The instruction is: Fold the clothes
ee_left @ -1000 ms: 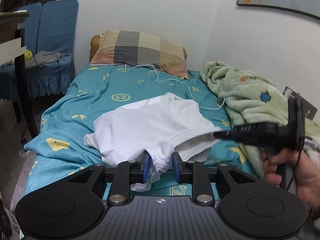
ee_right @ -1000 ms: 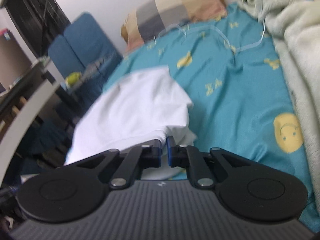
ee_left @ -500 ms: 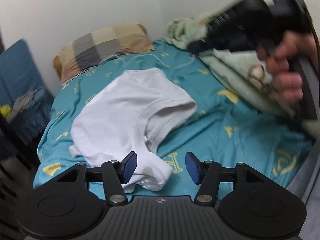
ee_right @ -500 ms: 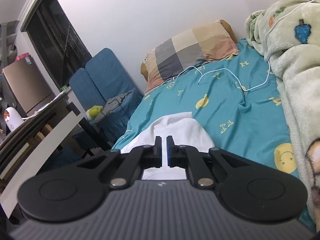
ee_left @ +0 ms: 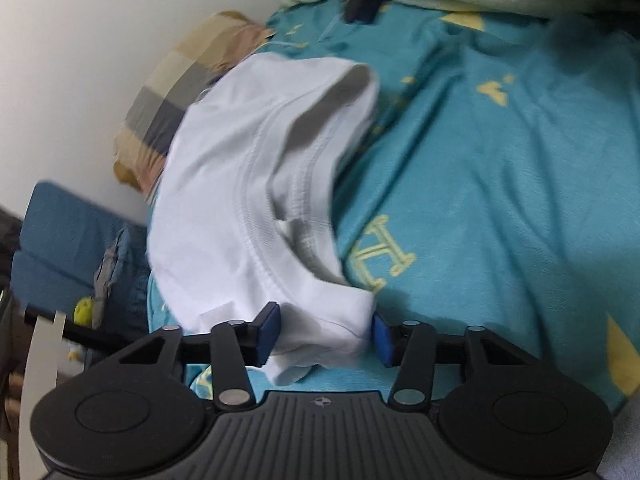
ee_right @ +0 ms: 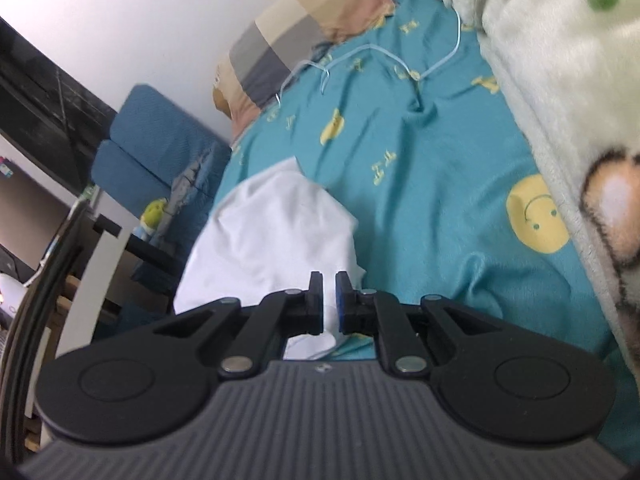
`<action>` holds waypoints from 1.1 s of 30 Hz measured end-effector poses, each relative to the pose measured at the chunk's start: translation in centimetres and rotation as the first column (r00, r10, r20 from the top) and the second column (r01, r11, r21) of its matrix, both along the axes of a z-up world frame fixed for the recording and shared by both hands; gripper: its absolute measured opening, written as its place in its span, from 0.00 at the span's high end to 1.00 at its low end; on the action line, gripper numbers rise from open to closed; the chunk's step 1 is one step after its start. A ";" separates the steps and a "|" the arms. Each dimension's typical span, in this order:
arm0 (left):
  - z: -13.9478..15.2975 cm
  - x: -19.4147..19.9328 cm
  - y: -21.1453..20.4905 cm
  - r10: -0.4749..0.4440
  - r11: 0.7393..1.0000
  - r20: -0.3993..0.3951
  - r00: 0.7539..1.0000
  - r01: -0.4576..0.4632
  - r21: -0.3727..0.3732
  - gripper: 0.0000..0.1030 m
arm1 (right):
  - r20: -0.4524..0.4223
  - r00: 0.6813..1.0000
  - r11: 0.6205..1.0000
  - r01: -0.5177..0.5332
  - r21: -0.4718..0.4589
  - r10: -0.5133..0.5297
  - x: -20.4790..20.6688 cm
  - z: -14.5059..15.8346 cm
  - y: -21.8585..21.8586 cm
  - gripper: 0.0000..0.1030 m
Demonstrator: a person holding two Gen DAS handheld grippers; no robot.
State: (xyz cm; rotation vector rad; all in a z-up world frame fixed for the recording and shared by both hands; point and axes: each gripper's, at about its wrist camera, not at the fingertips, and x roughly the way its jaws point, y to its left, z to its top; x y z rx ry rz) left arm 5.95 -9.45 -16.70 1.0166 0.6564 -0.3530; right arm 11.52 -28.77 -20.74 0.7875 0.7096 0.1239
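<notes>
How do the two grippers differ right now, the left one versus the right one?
The left gripper has its jaws spread wide, with a bunched corner of the white T-shirt lying between them; the right gripper has its jaws nearly together, a narrow slit left. The left gripper looks at the shirt's neck opening, the right gripper at a smooth part of it. Both are black with blue pads, over the teal bedsheet.

Both views ride low behind their own tool and look forward along its fingers, close above the bed (ee_left: 500, 184). The left wrist view is rolled, putting the pillow (ee_left: 188, 92) at upper left of the frame, the white garment (ee_left: 224, 208) very near. The right wrist view faces up the bed (ee_right: 420, 184) toward the pillow (ee_right: 296, 36) at upper centre. Both share the garment (ee_right: 272, 232), the pillow, the blue chair (ee_left: 60, 248) (ee_right: 156, 148).
</notes>
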 end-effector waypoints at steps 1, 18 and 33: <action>0.6 0.3 0.4 0.023 0.999 0.006 1.000 -0.023 -0.029 0.62 | -0.007 1.000 1.000 -0.015 0.000 0.015 0.1 -0.1 0.2 0.88; 12.2 -0.4 7.7 0.291 0.775 0.071 0.954 -0.192 -0.602 0.88 | -0.004 0.979 0.909 -0.192 -0.369 0.205 2.0 -1.0 6.7 0.52; 8.2 0.4 5.8 0.204 0.878 -0.032 0.978 -0.197 -0.435 0.78 | 0.142 0.984 0.961 -0.067 -0.269 0.108 1.0 1.6 4.6 0.95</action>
